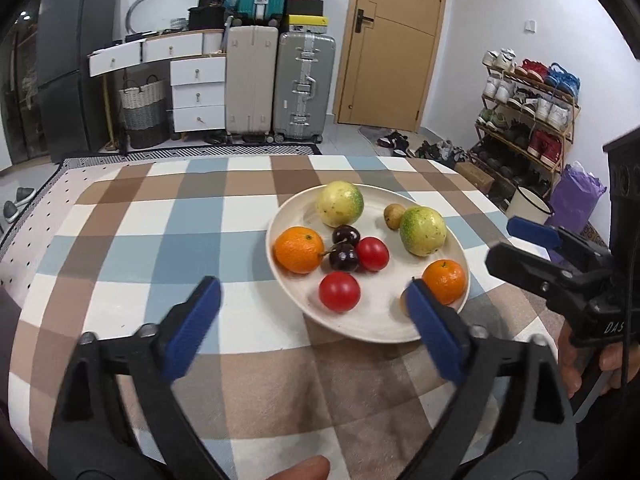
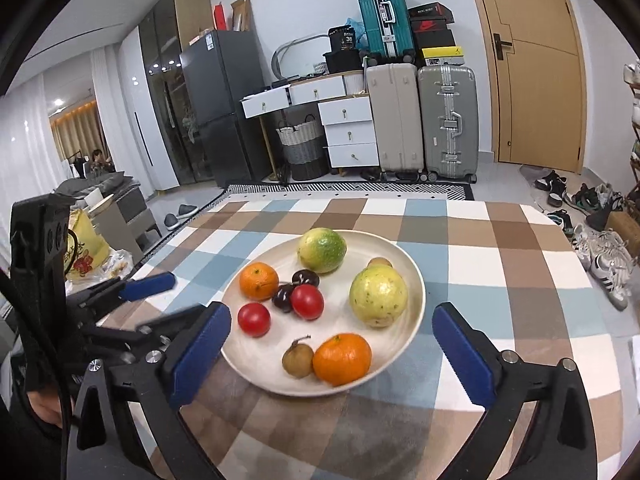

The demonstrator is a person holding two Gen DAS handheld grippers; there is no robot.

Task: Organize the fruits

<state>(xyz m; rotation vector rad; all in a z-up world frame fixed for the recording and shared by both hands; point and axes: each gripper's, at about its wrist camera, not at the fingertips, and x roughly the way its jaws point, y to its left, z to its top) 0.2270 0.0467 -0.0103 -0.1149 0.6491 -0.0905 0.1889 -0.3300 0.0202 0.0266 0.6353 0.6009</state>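
Checked tablecloth (image 2: 500, 280), cream plate (image 2: 416, 280), mixed fruit (image 2: 378, 296)

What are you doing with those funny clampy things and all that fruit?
A person holds a two-finger gripper in each hand, sorting fruit. Both the left gripper and the right gripper are open and hold nothing, hanging over the near edge of the cream plate. On the plate lie two oranges, two red tomatoes, dark cherries, two green-yellow fruits and two small brown fruits. The plate sits on a checked tablecloth.

Bare checked tablecloth (image 1: 132, 240) left of plate (image 1: 288, 208), fruit (image 2: 307, 301) crowding plate
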